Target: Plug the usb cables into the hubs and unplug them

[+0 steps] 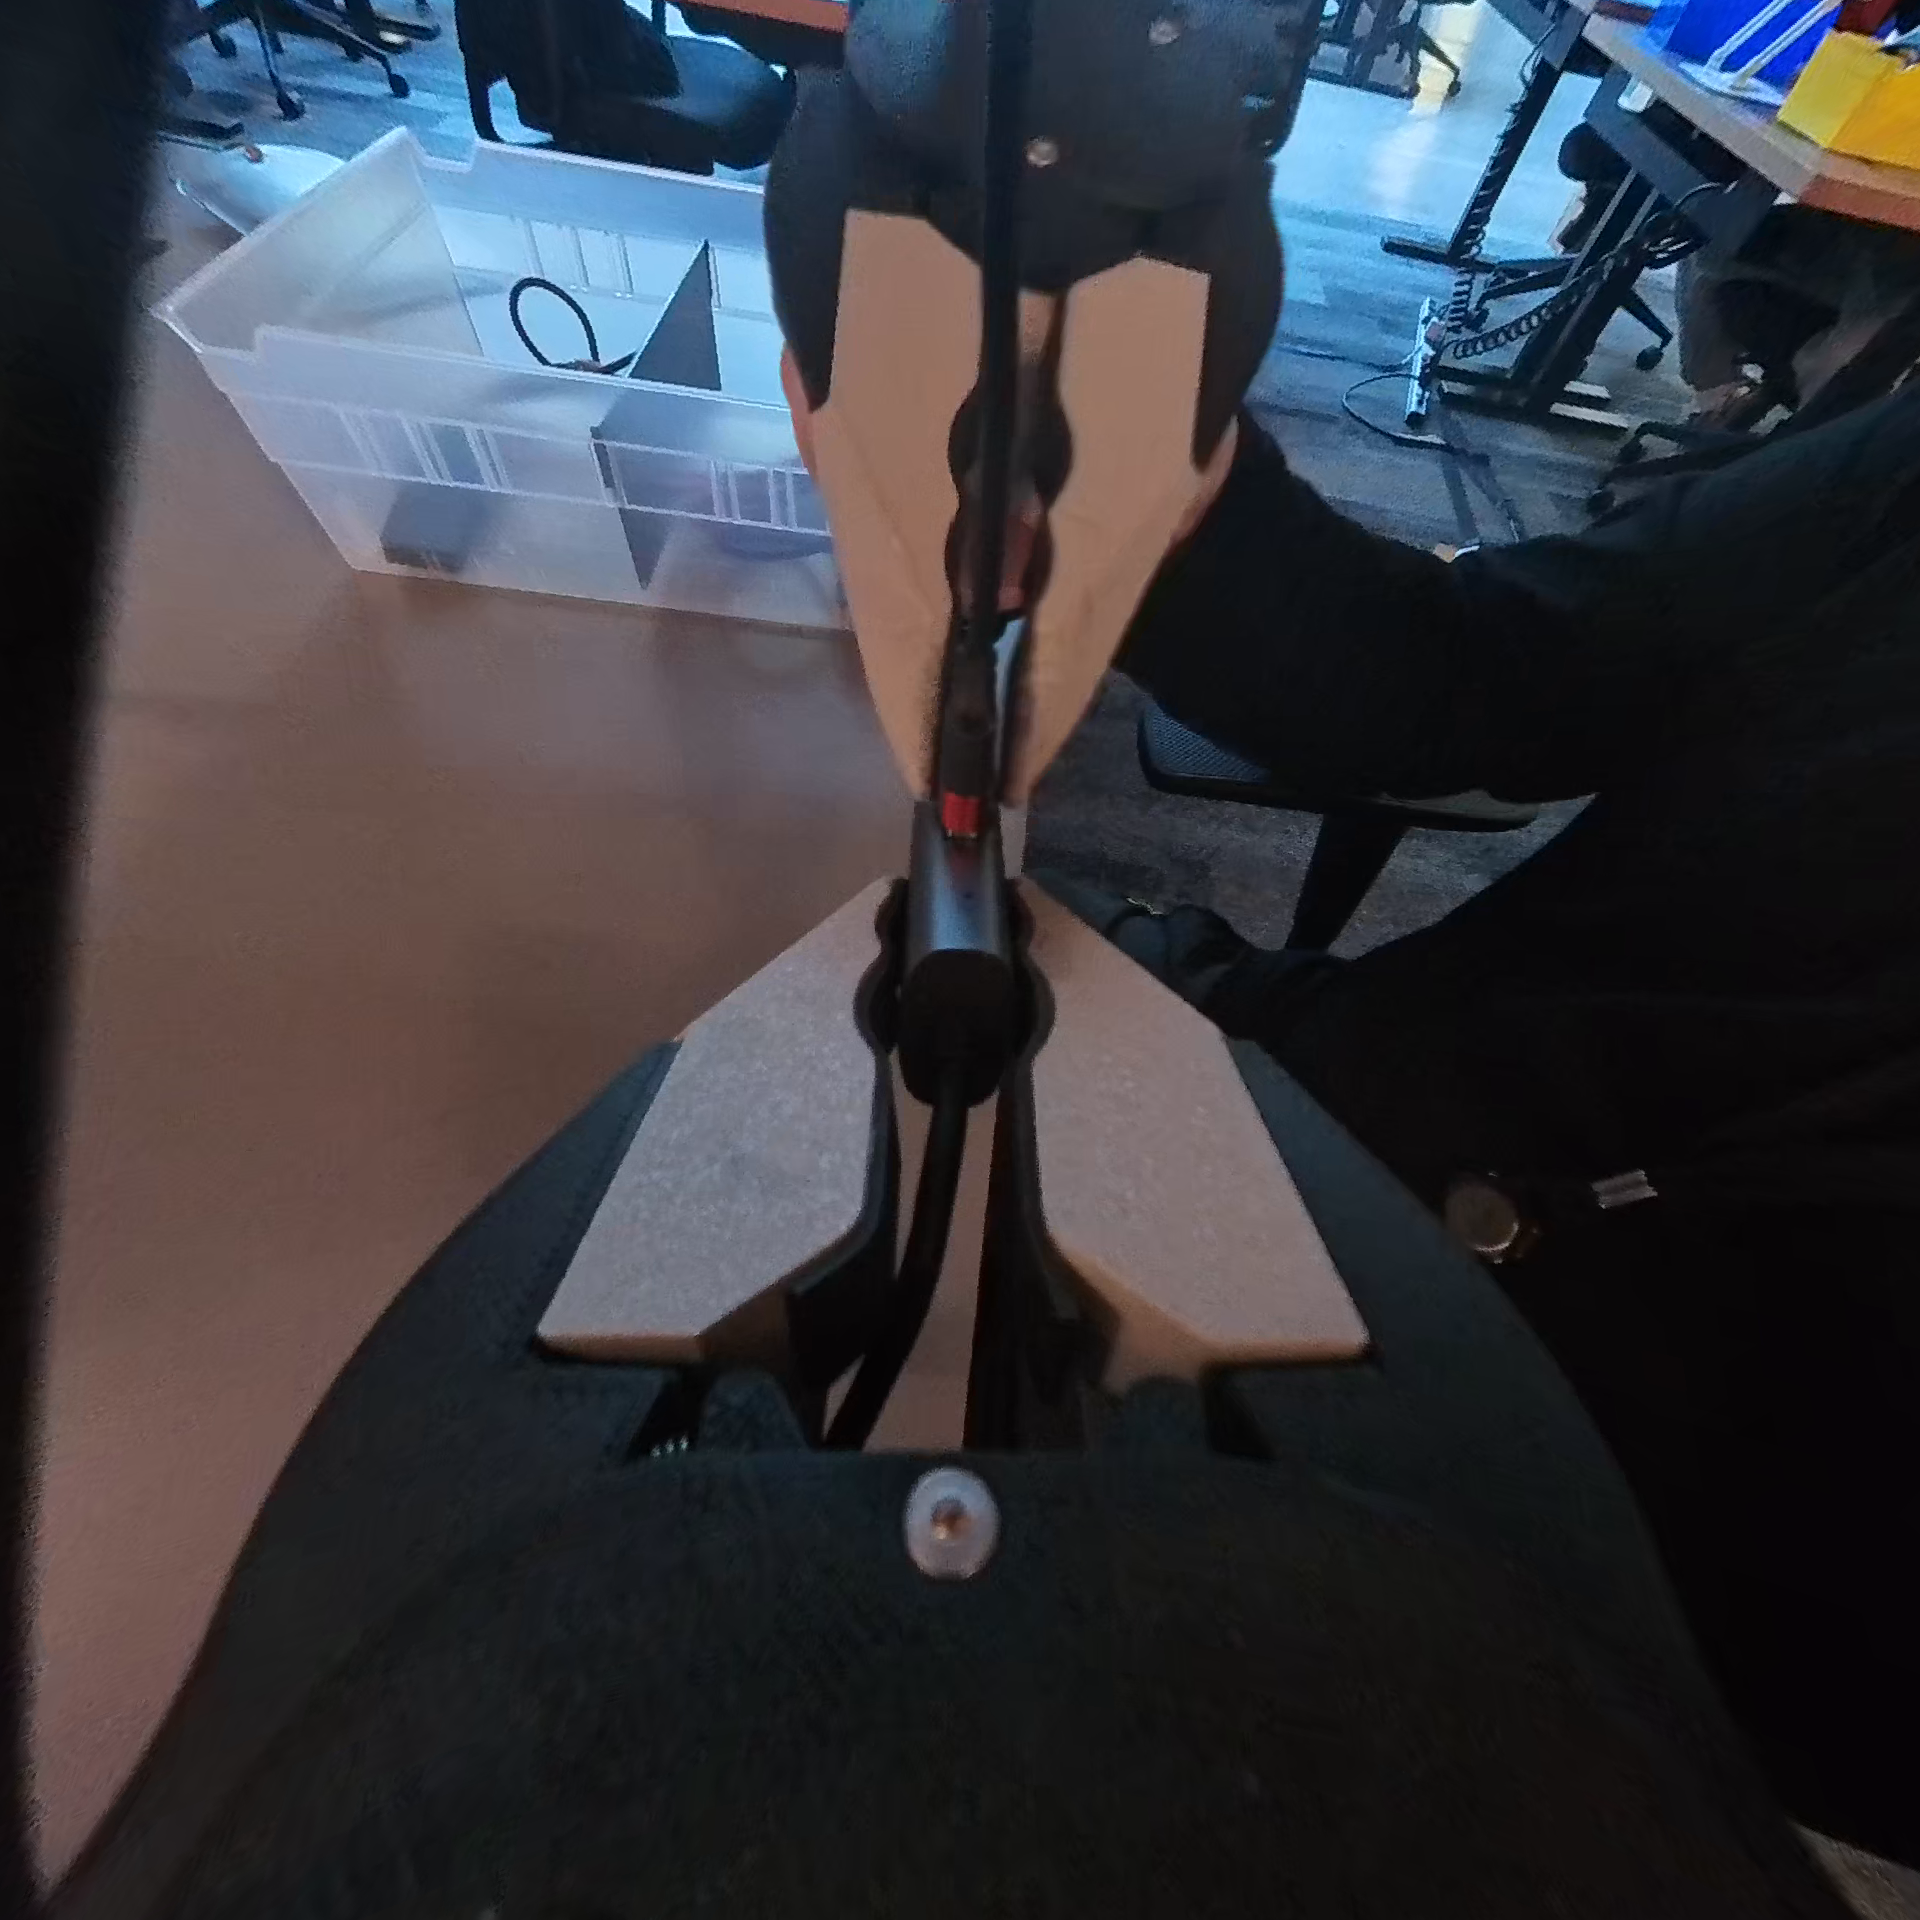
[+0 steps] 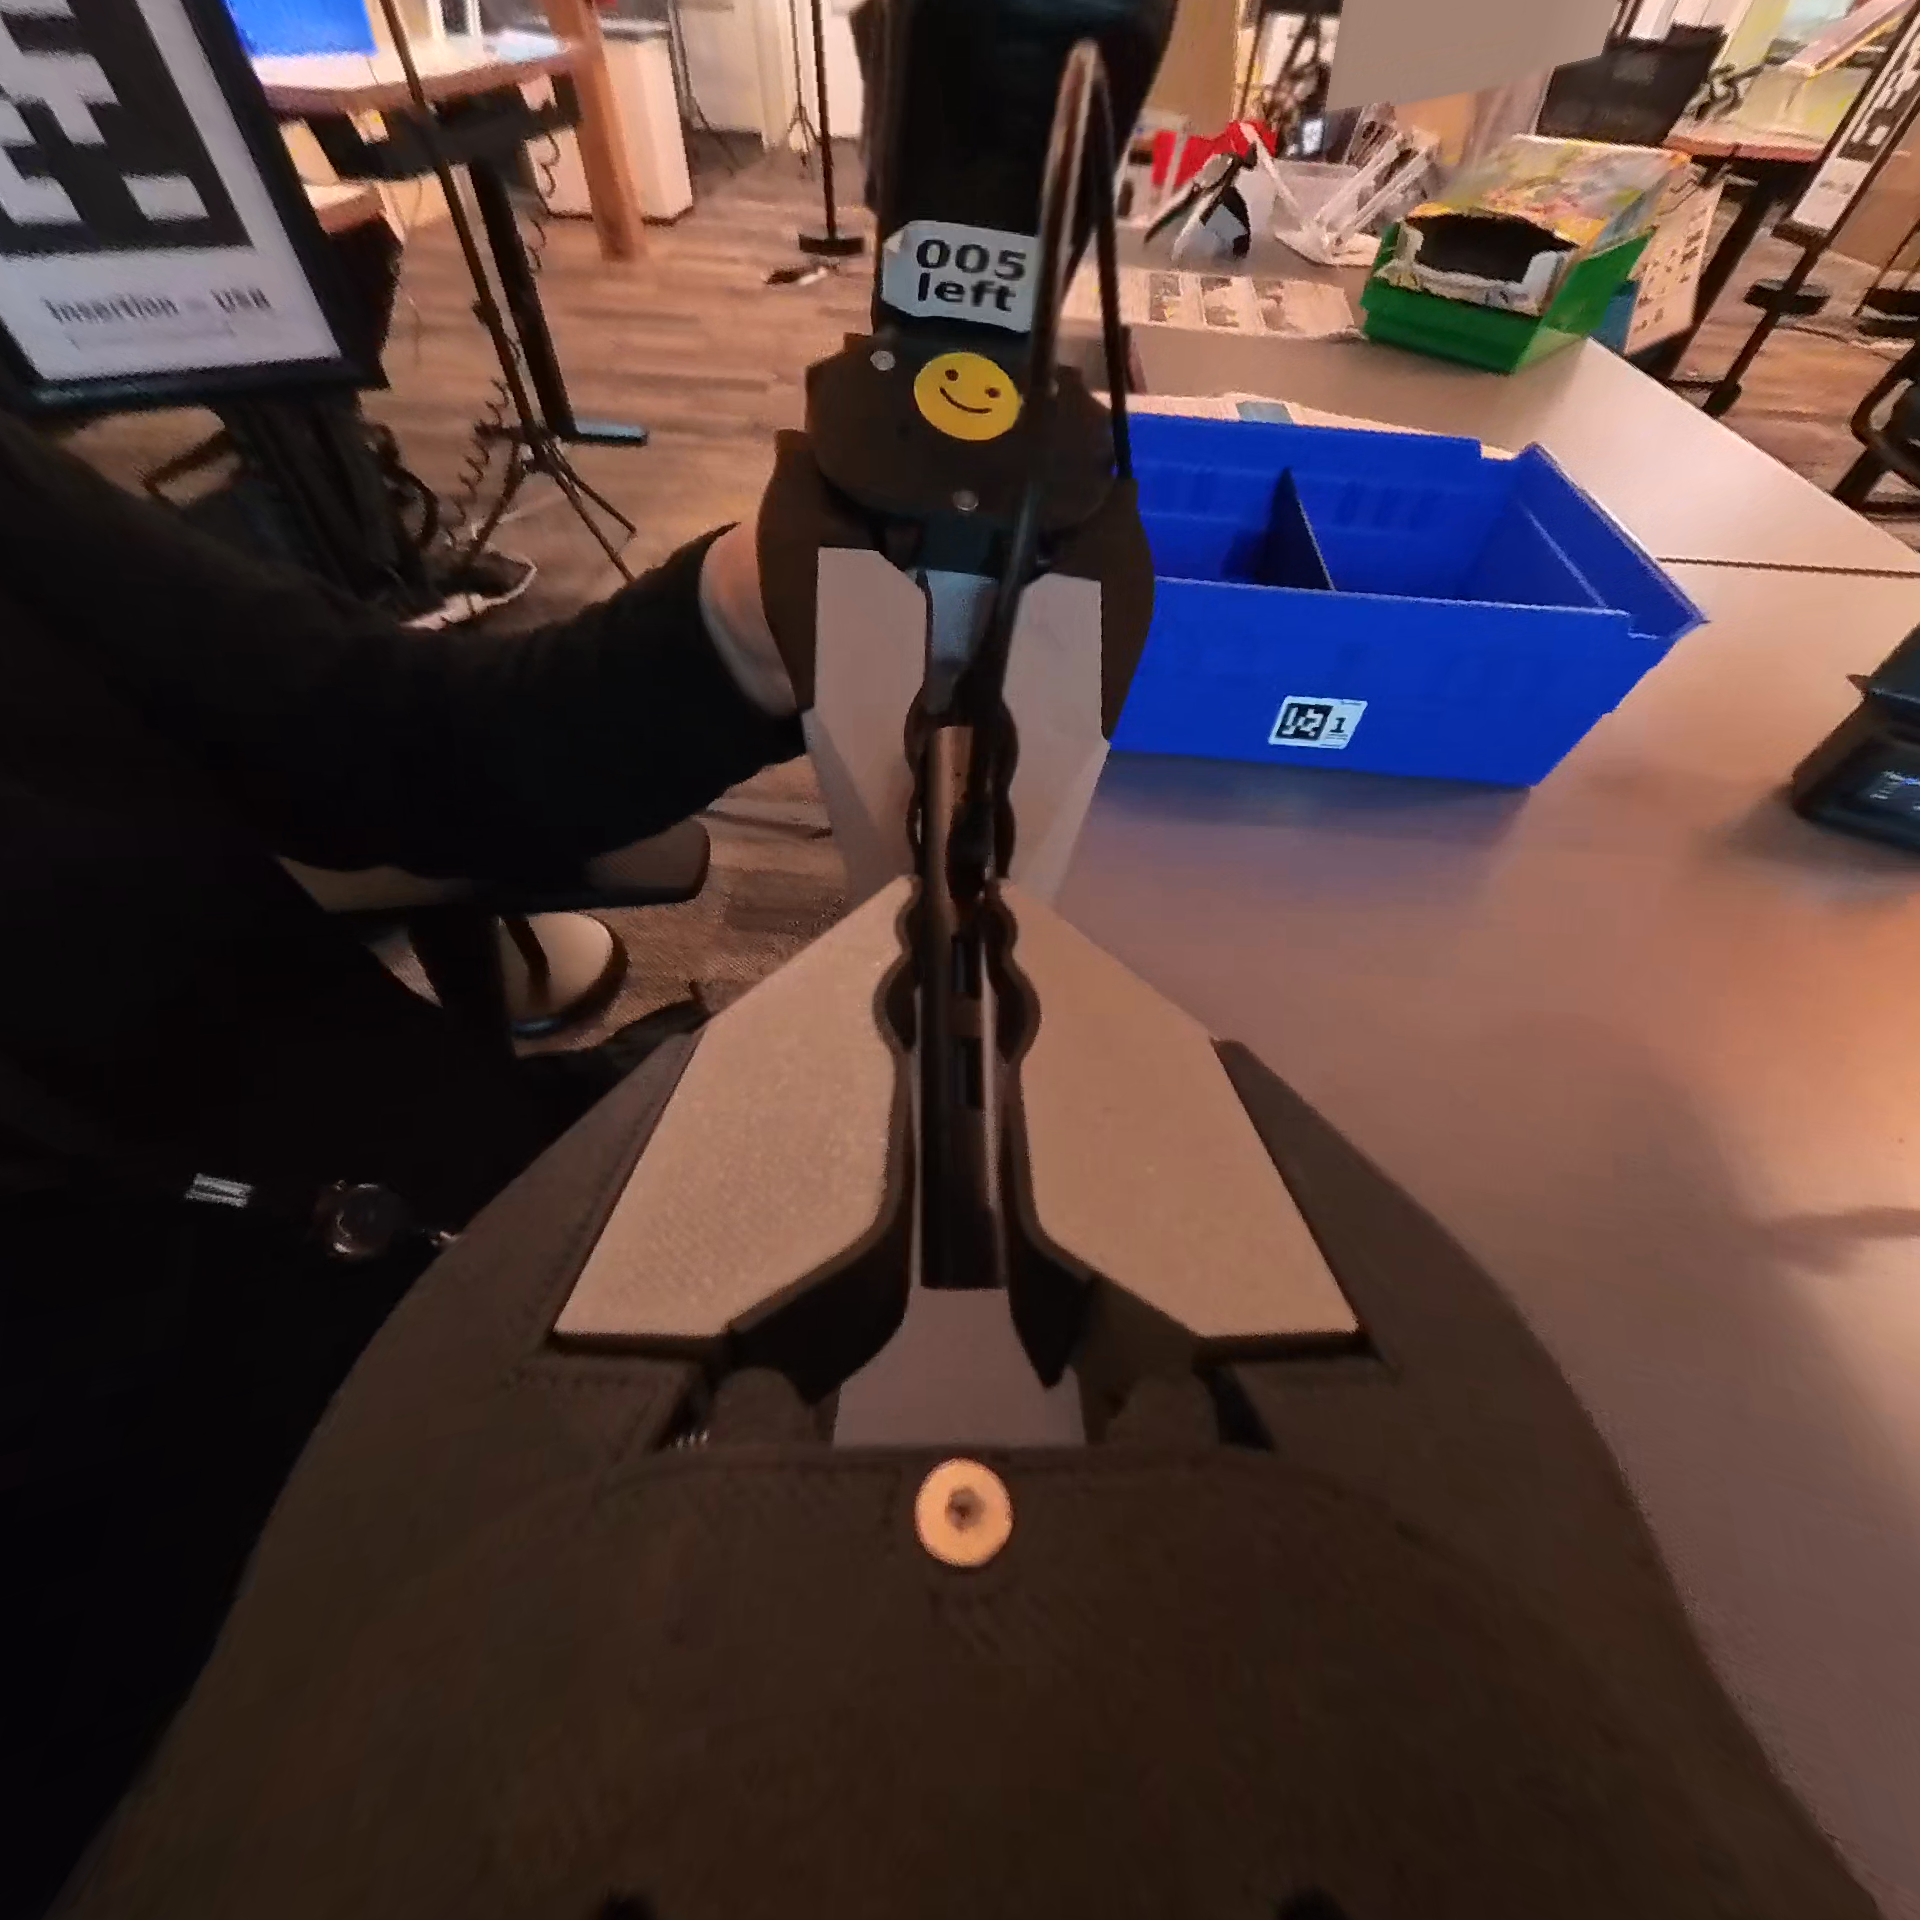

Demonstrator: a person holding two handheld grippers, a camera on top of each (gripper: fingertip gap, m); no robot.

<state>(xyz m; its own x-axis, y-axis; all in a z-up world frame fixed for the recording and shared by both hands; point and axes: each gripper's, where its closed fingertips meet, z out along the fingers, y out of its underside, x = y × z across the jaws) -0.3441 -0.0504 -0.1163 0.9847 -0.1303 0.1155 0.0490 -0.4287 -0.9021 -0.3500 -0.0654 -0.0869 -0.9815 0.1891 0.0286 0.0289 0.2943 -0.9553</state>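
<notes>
1. Midair above the table [image 1: 416, 831], your left gripper [image 1: 961, 899] is clamped on the dark grey USB hub [image 1: 956, 920]. The hub's own lead trails back between the fingers.
2. Opposite, your right gripper [image 1: 966, 790] is clenched on the black, red-collared plug [image 1: 961, 816] of a thin USB cable [image 1: 995, 312]. The plug meets the hub's far end, nose to nose. Whether it is fully seated cannot be told from these views.
3. Both pieces look light and rigid, with smooth shells that could slip or twist under a sideways load. The cable is limp, so it gives you no push and can snag on the fingers.
4. Keep your hold on the plug's hard body, just behind the red collar, never on the cord. Grip the hub across its flat sides, near the port end, so it does not pivot.
5. Push or pull straight along the port's line, because a tilt would likely bind the connector.
6. A clear bin [image 1: 343, 343] waits well behind, with another cable in it.
</notes>
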